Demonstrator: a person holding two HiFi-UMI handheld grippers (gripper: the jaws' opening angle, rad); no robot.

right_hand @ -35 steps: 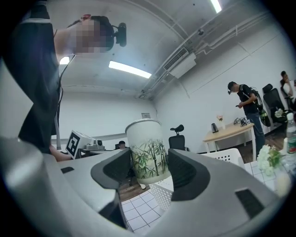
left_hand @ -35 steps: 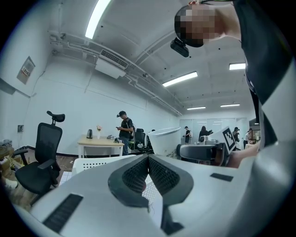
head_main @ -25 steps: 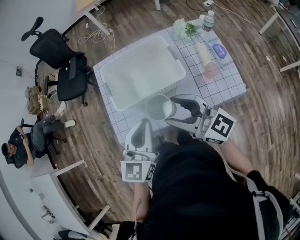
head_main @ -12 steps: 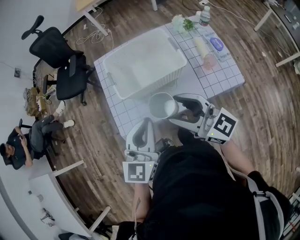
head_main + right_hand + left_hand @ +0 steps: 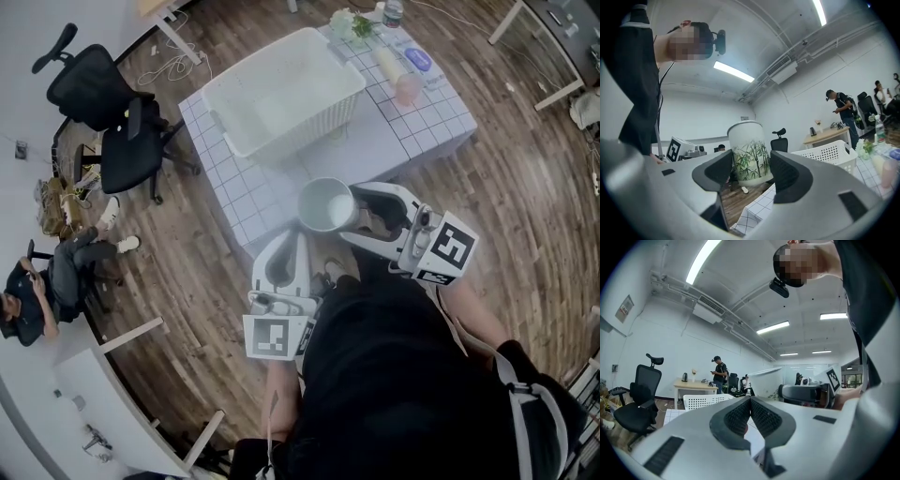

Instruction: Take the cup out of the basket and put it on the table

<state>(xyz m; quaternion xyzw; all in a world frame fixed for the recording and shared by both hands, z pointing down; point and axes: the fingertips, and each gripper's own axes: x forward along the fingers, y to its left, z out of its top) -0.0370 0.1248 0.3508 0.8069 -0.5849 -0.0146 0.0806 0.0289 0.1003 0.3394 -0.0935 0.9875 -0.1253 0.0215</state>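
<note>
A white cup point(image 5: 325, 203) printed with green bamboo point(image 5: 749, 154) is held upright in the air, just off the near edge of the white grid table point(image 5: 394, 141). My right gripper point(image 5: 349, 214) is shut on the cup, one jaw at each side of its lower body. The white perforated basket point(image 5: 281, 89) stands on the table's far left part; its inside looks bare. It also shows at the right of the right gripper view as a holed wall point(image 5: 829, 152). My left gripper point(image 5: 298, 246) hangs near my body, below the cup, shut with nothing between its jaws.
At the table's far right end lie a pink cup point(image 5: 407, 89), a pale cylinder point(image 5: 387, 63), a blue-topped item point(image 5: 418, 58), a water bottle point(image 5: 393, 11) and a small plant point(image 5: 352, 23). A black office chair point(image 5: 112, 122) stands left of the table. A person sits at far left point(image 5: 28, 291).
The right gripper has kept hold of the cup and drawn it back toward my body, from over the table's near part to just past its edge. The left gripper has hardly moved.
</note>
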